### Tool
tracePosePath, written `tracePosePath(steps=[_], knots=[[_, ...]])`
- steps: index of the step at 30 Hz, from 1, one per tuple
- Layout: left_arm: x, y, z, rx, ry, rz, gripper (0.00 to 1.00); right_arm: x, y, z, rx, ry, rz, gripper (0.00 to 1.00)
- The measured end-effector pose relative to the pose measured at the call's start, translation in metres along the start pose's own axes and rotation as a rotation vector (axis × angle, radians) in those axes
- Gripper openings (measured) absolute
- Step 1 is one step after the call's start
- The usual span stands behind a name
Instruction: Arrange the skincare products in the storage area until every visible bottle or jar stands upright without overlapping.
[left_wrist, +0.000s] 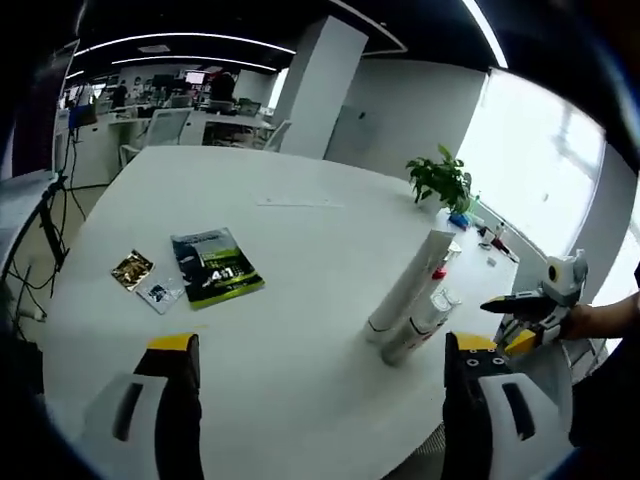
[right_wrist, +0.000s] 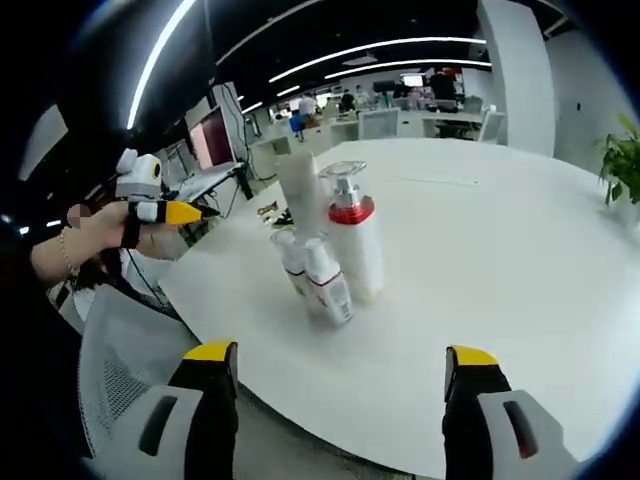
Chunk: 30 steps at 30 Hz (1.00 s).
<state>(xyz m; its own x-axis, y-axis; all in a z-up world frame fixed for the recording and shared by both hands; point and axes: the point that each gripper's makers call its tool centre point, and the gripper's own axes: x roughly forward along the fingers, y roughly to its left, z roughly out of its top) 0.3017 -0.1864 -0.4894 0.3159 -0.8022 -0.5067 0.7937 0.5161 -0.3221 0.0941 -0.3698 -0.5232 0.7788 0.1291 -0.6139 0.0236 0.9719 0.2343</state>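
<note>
A tight cluster of white skincare containers stands near the table's edge. It has a pump bottle with a red collar (right_wrist: 355, 245), a tall white tube (right_wrist: 300, 185) behind it, and two small tubes (right_wrist: 325, 280) in front. In the left gripper view the same cluster (left_wrist: 410, 300) looks slanted, between the jaws and the right side. My left gripper (left_wrist: 325, 365) is open and empty, short of the bottles. My right gripper (right_wrist: 340, 370) is open and empty too, facing the cluster from the table's edge. Each gripper also shows in the other's view: the right gripper (left_wrist: 530, 312) and the left gripper (right_wrist: 165, 211), each held by a hand.
A green magazine (left_wrist: 215, 265) and two small packets (left_wrist: 140, 278) lie on the white table (left_wrist: 300, 210). A potted plant (left_wrist: 440, 180) and small items (left_wrist: 490, 238) sit at its far side. A mesh chair (right_wrist: 115, 365) stands beside the table's edge. Office desks fill the background.
</note>
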Motion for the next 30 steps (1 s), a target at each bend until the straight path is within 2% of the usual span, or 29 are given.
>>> tracePosePath(steps=[5,9,11,16,18,20,23,27,30], knots=[[0.018,0.022,0.01,-0.003,0.02,0.02,0.93,0.0,-0.005,-0.001,0.024,0.005,-0.02,0.87],[0.024,0.027,0.01,-0.01,0.044,0.037,0.93,0.001,-0.008,-0.002,0.03,0.016,-0.031,0.86],[0.03,0.04,0.011,-0.017,0.052,0.045,0.93,0.001,-0.009,-0.003,0.032,0.021,-0.035,0.86],[0.037,0.053,0.016,-0.027,0.056,0.065,0.92,0.003,-0.012,-0.005,0.041,0.036,-0.043,0.86],[0.047,0.072,0.02,-0.034,0.062,0.076,0.92,0.003,-0.014,-0.005,0.049,0.035,-0.053,0.86],[0.054,0.082,0.021,-0.044,0.063,0.093,0.91,0.003,-0.016,-0.005,0.06,0.034,-0.057,0.85],[0.063,0.097,0.025,-0.077,0.054,0.113,0.88,0.003,-0.019,-0.006,0.069,0.037,-0.066,0.85],[0.084,0.132,0.033,-0.132,0.013,0.151,0.78,0.002,-0.019,-0.006,0.076,0.033,-0.067,0.79],[0.09,0.132,0.037,-0.151,-0.003,0.162,0.74,0.002,-0.019,-0.007,0.085,0.037,-0.068,0.78]])
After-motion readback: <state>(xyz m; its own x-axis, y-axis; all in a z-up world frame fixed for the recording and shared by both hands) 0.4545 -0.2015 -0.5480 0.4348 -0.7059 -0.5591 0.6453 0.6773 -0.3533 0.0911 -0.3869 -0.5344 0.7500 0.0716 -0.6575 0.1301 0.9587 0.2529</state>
